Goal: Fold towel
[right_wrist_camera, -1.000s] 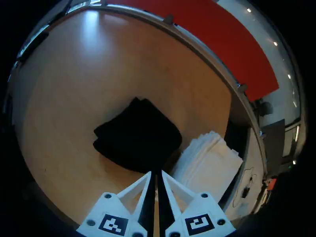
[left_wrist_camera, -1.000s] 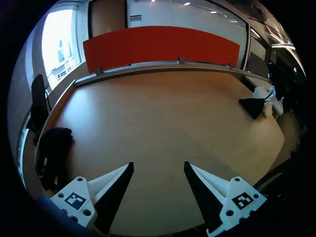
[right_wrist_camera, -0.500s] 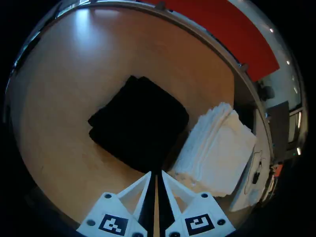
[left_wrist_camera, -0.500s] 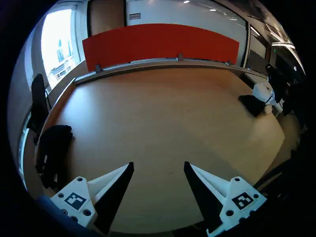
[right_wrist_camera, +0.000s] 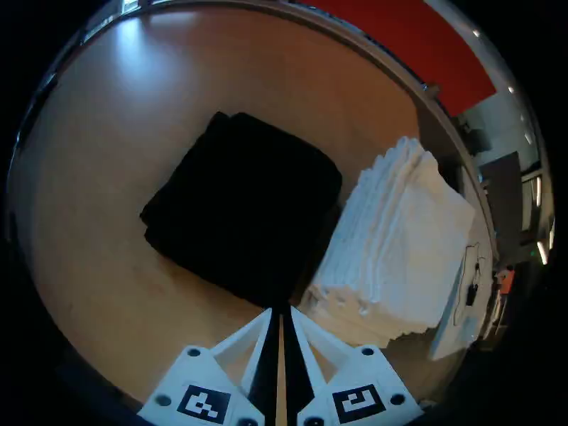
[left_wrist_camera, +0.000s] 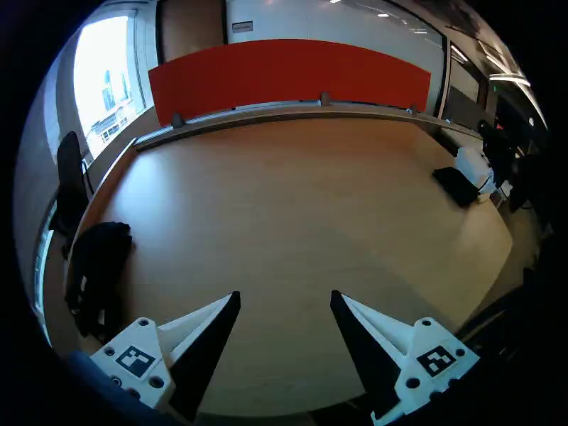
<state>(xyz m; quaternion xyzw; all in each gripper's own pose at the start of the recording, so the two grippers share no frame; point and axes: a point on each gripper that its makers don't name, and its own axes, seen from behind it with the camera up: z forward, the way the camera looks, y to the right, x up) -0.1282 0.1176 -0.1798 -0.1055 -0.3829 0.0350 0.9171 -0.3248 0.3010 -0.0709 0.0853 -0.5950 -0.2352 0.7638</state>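
Note:
A folded black towel stack (right_wrist_camera: 245, 206) lies on the wooden table (right_wrist_camera: 128, 113), with a stack of folded white towels (right_wrist_camera: 397, 248) right beside it on the right. My right gripper (right_wrist_camera: 281, 314) is shut with nothing visible between its fingers; its tips hover at the near edge of the black stack, by the gap between the two stacks. My left gripper (left_wrist_camera: 284, 298) stands open over bare table (left_wrist_camera: 284, 206) with nothing between its fingers. From there the black stack (left_wrist_camera: 454, 186) and the white stack (left_wrist_camera: 474, 163) look small at the far right.
A red partition (left_wrist_camera: 284, 74) runs along the table's far edge. A dark garment (left_wrist_camera: 96, 273) hangs over a chair at the left, next to a bright window (left_wrist_camera: 106, 78). Past the white stack, a white sheet (right_wrist_camera: 454, 319) and a cable lie near the table's edge.
The right gripper has moved closer to the two stacks, which now look larger and higher in its view. The left gripper has hardly moved and stays open.

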